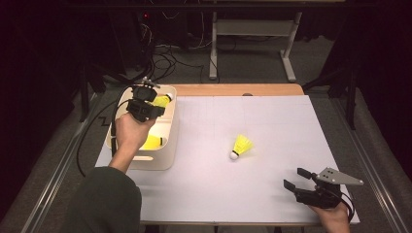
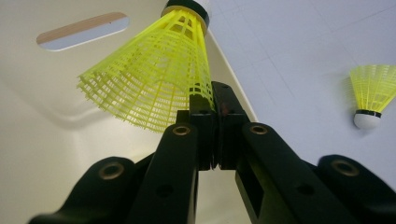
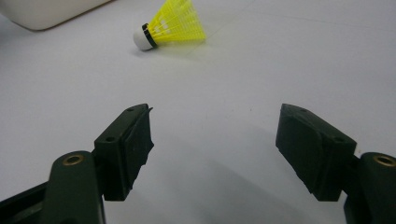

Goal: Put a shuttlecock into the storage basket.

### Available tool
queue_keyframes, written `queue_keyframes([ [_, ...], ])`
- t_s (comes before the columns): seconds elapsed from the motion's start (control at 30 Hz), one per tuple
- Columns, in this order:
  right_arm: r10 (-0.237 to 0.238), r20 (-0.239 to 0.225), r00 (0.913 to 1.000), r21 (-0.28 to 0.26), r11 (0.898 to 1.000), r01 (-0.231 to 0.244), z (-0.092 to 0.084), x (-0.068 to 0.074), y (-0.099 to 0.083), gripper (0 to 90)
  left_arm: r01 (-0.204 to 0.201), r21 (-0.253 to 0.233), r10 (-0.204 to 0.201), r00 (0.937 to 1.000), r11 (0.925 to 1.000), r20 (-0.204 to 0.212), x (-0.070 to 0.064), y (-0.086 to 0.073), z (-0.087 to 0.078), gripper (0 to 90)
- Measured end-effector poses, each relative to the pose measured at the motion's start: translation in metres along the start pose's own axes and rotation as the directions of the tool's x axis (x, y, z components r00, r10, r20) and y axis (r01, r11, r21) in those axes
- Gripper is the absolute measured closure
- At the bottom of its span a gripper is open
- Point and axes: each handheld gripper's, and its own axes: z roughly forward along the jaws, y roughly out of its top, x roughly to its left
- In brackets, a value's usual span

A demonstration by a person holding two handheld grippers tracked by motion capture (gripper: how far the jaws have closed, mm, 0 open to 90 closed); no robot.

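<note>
My left gripper [image 1: 155, 108] hangs over a cream bin [image 1: 156, 162] at the table's left, shut on the skirt of a yellow shuttlecock [image 1: 163, 100]. In the left gripper view the jaws [image 2: 215, 100] pinch the mesh rim of that shuttlecock [image 2: 154, 70], whose cork end points up and away. Another yellow shuttlecock [image 1: 152, 142] lies inside the bin. A third one [image 1: 241, 145] lies on its side on the white table, also seen as the shuttlecock [image 3: 169, 25] ahead of my right gripper [image 3: 215, 135]. My right gripper [image 1: 297, 178] rests near the front right edge, open, with nothing between its jaws.
The bin wall has a handle slot [image 2: 81, 30]. A white sheet [image 1: 272, 121] covers the tabletop. The bin's corner [image 3: 46, 11] is at the far left in the right gripper view. Cables and a desk frame [image 1: 252, 34] stand on the floor beyond the table.
</note>
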Motion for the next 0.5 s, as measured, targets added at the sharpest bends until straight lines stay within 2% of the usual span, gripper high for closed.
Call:
queue_keyframes([
  [0.5, -0.003, 0.0, 1.0, 0.001, 1.0, 0.003, 0.0, 0.0, 0.0, 27.3, 0.054, 0.027, -0.054, 0.9983, 0.9981, -0.022, 0.017, -0.005, 0.014, 88.0],
])
